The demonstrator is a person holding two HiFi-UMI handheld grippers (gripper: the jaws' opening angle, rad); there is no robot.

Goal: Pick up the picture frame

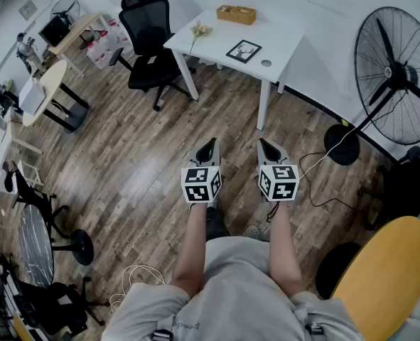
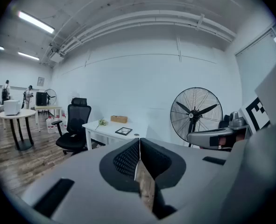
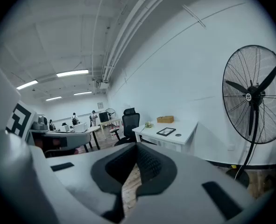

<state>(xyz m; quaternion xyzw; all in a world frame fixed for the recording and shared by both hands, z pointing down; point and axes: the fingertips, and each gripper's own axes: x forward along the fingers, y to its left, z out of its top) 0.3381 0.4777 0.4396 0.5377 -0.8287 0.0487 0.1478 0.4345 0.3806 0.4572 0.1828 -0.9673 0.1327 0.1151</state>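
Black-rimmed rectangular picture frame (image 1: 244, 50) lies flat on the white rectangular surface (image 1: 210, 34), well ahead of both grippers in my head view | left gripper view: I see the left gripper (image 2: 139, 143) fingers together, empty | right gripper view: right gripper (image 3: 137, 148) fingers together, empty, frame far ahead

Right of the white table (image 1: 284, 40), the pedestal fan (image 1: 396, 74) is cut off at the head view's edge; the small round thing (image 1: 266, 63) on that table is too small to name.
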